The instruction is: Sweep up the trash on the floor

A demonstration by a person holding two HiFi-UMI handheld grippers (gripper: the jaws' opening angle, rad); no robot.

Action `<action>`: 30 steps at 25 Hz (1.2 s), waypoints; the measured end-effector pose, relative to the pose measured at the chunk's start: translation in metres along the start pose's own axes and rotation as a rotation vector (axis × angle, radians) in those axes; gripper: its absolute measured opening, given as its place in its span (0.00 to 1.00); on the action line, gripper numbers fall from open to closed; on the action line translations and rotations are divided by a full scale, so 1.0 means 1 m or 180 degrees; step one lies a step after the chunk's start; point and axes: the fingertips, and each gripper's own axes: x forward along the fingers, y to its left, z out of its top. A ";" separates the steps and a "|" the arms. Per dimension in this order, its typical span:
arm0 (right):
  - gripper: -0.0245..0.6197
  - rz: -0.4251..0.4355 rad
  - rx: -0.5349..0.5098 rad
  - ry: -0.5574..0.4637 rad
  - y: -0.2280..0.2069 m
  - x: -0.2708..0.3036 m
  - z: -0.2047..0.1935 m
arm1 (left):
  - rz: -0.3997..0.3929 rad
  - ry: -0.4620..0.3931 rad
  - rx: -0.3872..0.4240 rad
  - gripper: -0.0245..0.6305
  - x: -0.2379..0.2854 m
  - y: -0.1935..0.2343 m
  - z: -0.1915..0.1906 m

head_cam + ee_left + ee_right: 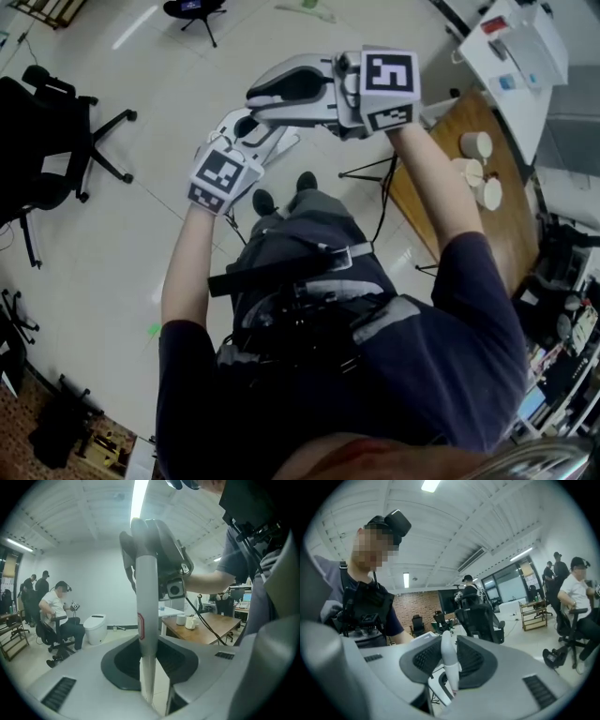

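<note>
A white broom handle (146, 597) with a small red label stands upright between the jaws of my left gripper (147, 654), whose pads close against it. Higher on the same pole is my right gripper (159, 550). In the right gripper view the handle's rounded top end (446, 645) sits clamped between the pads of my right gripper (449, 663). From the head view my left gripper (270, 134) is below and left of my right gripper (259, 94), both held in front of the body above the shoes (264, 202). The broom head is hidden. A small green scrap (153, 330) lies on the pale floor.
A black office chair (56, 122) stands at the left. A wooden table (469, 225) with white cups (476, 145) is at the right, with cables and a stand beside it. A seated person (58, 613) and a white toilet (96, 627) are across the room.
</note>
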 end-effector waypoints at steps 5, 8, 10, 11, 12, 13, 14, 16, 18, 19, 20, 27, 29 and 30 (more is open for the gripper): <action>0.21 0.0037 0.0024 0.0066 -0.009 -0.006 -0.016 | -0.0001 0.0095 -0.0038 0.17 0.017 0.000 -0.015; 0.21 0.0137 -0.0034 0.0238 -0.010 -0.016 -0.035 | 0.0016 0.0244 -0.0016 0.17 0.034 -0.004 -0.027; 0.21 0.0219 -0.0044 0.0306 -0.013 -0.023 -0.047 | 0.0067 0.0327 -0.0051 0.17 0.048 -0.004 -0.036; 0.21 0.0268 -0.0034 0.0322 -0.015 -0.026 -0.053 | 0.0098 0.0361 -0.0087 0.17 0.054 -0.004 -0.041; 0.21 0.0317 -0.0016 0.0324 -0.017 -0.030 -0.059 | 0.0127 0.0399 -0.0123 0.17 0.060 -0.004 -0.045; 0.21 0.0362 0.0006 0.0315 -0.019 -0.035 -0.064 | 0.0155 0.0440 -0.0154 0.17 0.067 -0.005 -0.048; 0.21 0.0401 0.0033 0.0296 -0.020 -0.041 -0.068 | 0.0180 0.0479 -0.0180 0.17 0.074 -0.005 -0.050; 0.21 0.0458 0.0079 0.0244 -0.026 -0.053 -0.075 | 0.0238 0.0530 -0.0229 0.17 0.088 -0.006 -0.053; 0.21 0.0495 0.0106 0.0205 -0.034 -0.060 -0.081 | 0.0311 0.0572 -0.0274 0.17 0.100 -0.003 -0.056; 0.21 0.0514 0.0122 0.0191 -0.038 -0.063 -0.085 | 0.0350 0.0591 -0.0301 0.17 0.105 -0.002 -0.059; 0.21 0.0531 0.0144 0.0179 -0.042 -0.066 -0.088 | 0.0386 0.0606 -0.0333 0.17 0.110 -0.001 -0.062; 0.21 0.0568 0.0265 0.0275 -0.059 -0.083 -0.124 | 0.0484 0.0791 -0.0516 0.16 0.146 -0.004 -0.090; 0.22 0.0552 0.0329 0.0307 -0.063 -0.081 -0.134 | 0.0503 0.0844 -0.0571 0.16 0.149 -0.001 -0.100; 0.22 0.0534 0.0375 0.0305 -0.067 -0.079 -0.138 | 0.0519 0.0878 -0.0588 0.17 0.151 0.001 -0.105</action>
